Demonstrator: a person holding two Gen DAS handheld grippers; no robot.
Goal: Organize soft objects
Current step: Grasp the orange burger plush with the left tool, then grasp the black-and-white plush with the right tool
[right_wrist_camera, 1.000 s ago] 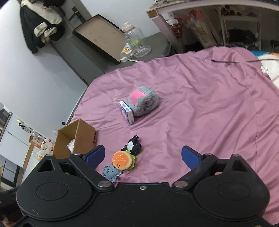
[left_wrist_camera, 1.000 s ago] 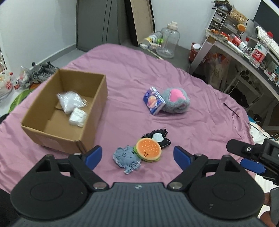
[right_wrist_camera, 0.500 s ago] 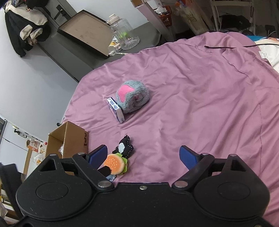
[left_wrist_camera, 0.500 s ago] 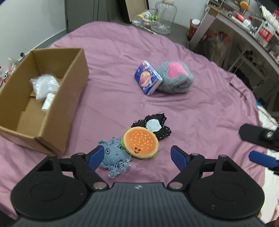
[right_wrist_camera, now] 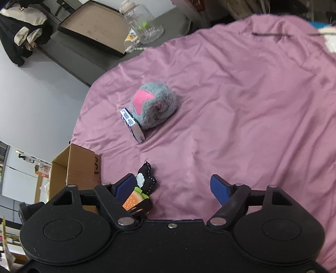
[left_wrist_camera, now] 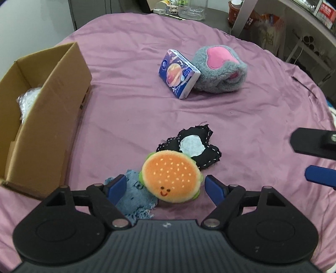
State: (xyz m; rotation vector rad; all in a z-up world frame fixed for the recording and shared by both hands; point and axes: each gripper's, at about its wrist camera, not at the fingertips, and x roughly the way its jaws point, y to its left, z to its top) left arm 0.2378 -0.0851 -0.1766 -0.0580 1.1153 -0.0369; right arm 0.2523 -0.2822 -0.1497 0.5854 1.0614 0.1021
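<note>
The left gripper (left_wrist_camera: 164, 187) hangs low over the bed with its fingers (left_wrist_camera: 117, 187) spread wide apart. The burger toy (left_wrist_camera: 170, 176) lies between them on the purple bedsheet (left_wrist_camera: 130, 100), not touched by either finger as far as can be told. Its left edge overlaps a blue knitted toy (left_wrist_camera: 136, 199), which the left finger partly covers. Just beyond the burger, touching it, lies a black felt toy (left_wrist_camera: 197, 145) with a white patch. Farther off, a grey and pink plush (left_wrist_camera: 220, 69) rests with a blue tissue pack (left_wrist_camera: 178, 73) leaning against its left side. An open cardboard box (left_wrist_camera: 42, 117) stands at the left, and something white and crinkly shows inside it.

The right gripper (right_wrist_camera: 172, 187) is held off to the right, its fingers (right_wrist_camera: 218, 189) also wide apart and holding nothing. In its view the burger toy (right_wrist_camera: 134, 199) and the black felt toy (right_wrist_camera: 147, 178) sit by its left finger.

Past the bed's far edge are a clear glass jar (right_wrist_camera: 145, 21), a flat brown board (right_wrist_camera: 94, 27) leaning on the grey floor, and a cluttered desk (left_wrist_camera: 310, 19) at the right.
</note>
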